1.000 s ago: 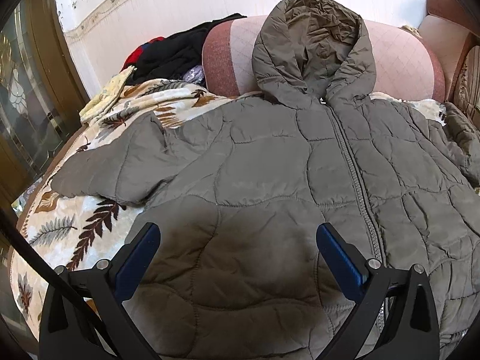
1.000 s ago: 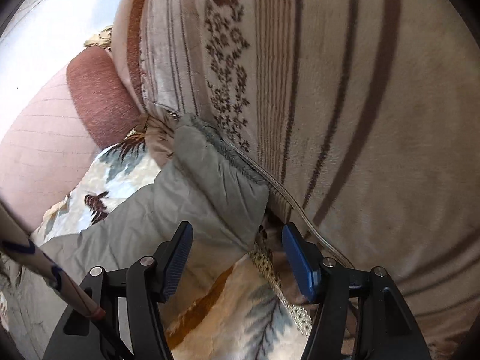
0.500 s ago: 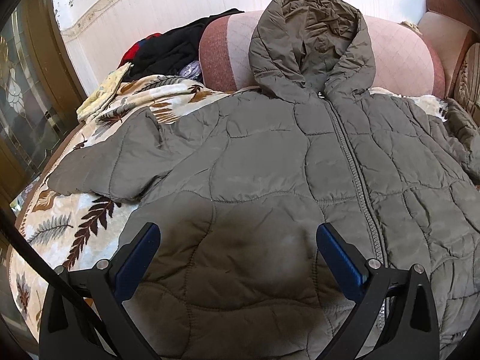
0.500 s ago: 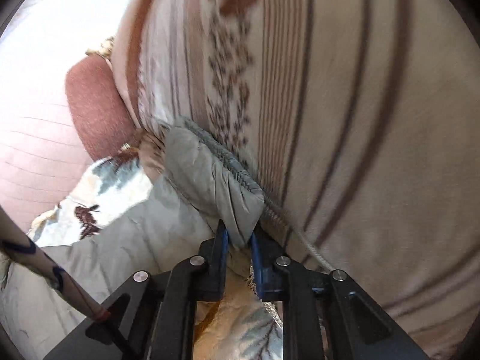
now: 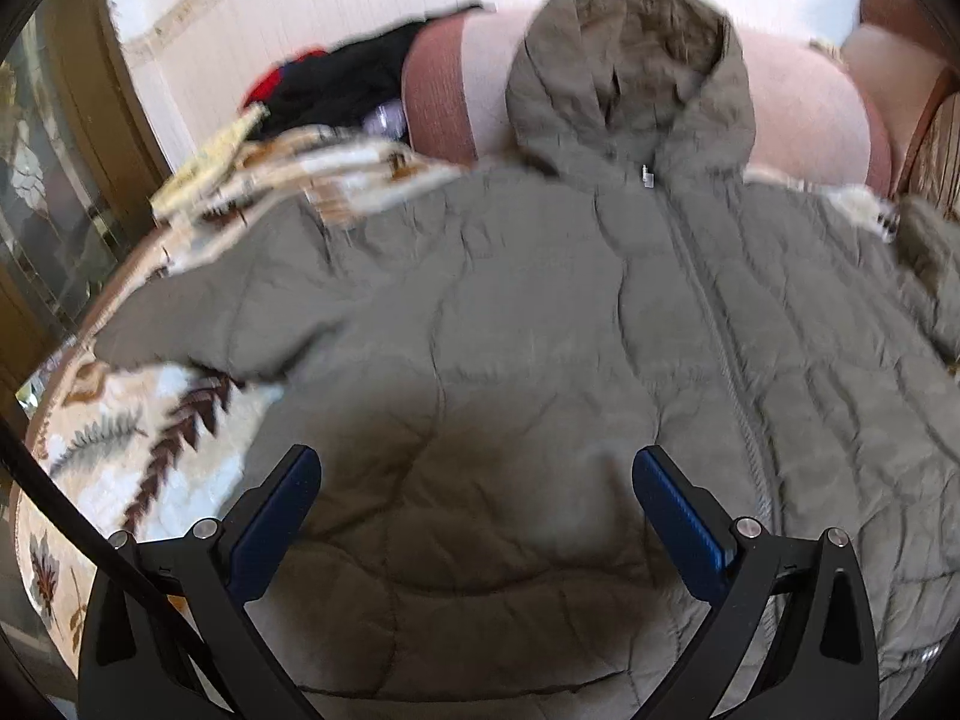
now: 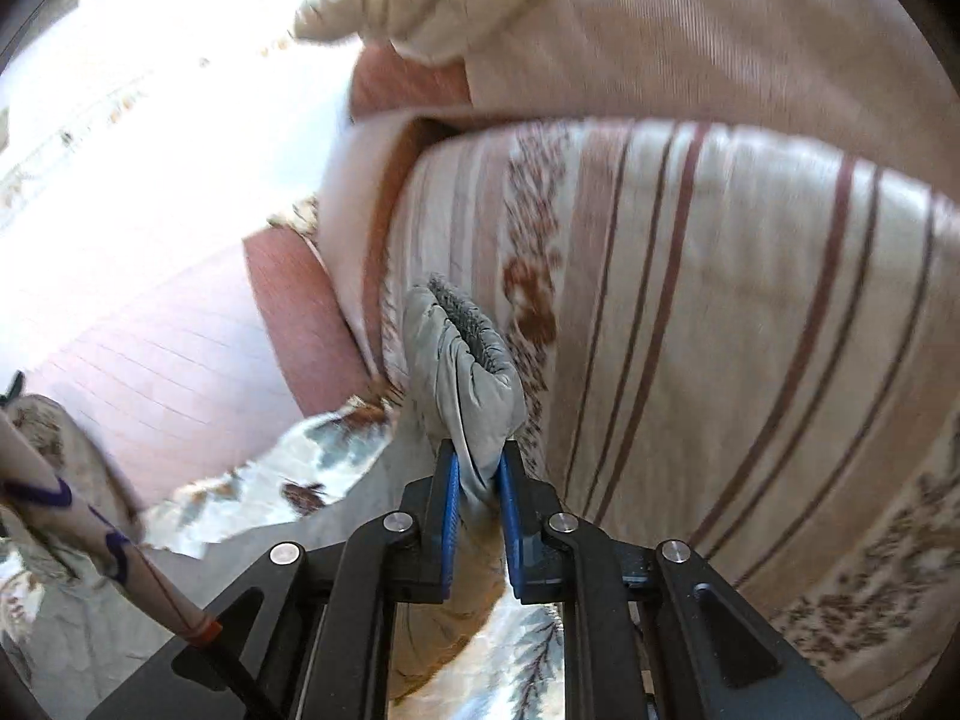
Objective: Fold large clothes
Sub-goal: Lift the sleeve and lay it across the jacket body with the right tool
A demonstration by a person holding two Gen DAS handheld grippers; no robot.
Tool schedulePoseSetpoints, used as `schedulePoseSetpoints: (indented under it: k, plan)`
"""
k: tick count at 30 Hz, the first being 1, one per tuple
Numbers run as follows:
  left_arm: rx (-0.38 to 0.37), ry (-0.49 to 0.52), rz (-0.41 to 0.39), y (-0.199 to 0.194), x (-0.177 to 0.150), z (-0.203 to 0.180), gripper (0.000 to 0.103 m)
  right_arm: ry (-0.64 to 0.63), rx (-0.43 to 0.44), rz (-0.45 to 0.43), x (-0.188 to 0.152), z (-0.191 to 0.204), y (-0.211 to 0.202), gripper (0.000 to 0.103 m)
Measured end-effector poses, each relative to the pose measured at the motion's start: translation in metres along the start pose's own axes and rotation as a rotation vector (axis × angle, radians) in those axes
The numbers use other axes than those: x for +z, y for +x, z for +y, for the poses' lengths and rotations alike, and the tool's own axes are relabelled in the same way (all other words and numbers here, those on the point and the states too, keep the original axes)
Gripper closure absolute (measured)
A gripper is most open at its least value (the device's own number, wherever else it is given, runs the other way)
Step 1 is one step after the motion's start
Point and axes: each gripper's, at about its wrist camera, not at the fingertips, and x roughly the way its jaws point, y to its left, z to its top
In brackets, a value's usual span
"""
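A grey-green quilted hooded jacket [image 5: 540, 330] lies zipped and face up on a leaf-print blanket [image 5: 120, 450], its hood [image 5: 630, 60] resting against a pink bolster [image 5: 804, 114]. My left gripper [image 5: 477, 480] hovers open over the jacket's lower front, nothing between its blue pads. The jacket's left sleeve [image 5: 228, 312] lies spread out to the side. In the right wrist view my right gripper [image 6: 478, 468] is shut on the other sleeve's cuff [image 6: 468, 372], which stands up out of the jaws, lifted off the blanket [image 6: 312, 474] beside a striped cushion [image 6: 720, 300].
A heap of dark and red clothes [image 5: 336, 84] sits at the far left by the bolster. A glass-panelled door [image 5: 42, 210] stands along the left edge. The striped cushion and a pink cushion [image 6: 720, 30] above it close off the right side.
My right gripper closed on the sleeve cuff and rose, pulling the cuff up off the blanket. The left gripper stayed open in nearly the same place over the jacket.
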Motion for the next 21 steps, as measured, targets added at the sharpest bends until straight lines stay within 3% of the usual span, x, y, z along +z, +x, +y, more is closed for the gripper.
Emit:
schedulePoseSetpoints:
  k: [4,9,15,21]
  plan:
    - [-0.039,-0.022,0.118,0.023,-0.007,0.001,0.000,0.000,0.066,-0.027,0.009,0.015,-0.036,0.089]
    - [-0.049,-0.029,0.113,0.018,-0.008,0.004,0.000,-0.039,0.182,-0.068,0.010,0.051,-0.086,0.090]
    - [-0.052,-0.081,0.054,0.000,-0.003,0.021,0.000,-0.125,0.319,-0.106,-0.001,0.111,-0.141,0.090]
    - [-0.047,-0.129,0.035,-0.009,-0.001,0.044,0.000,-0.211,0.447,-0.089,-0.020,0.178,-0.168,0.090]
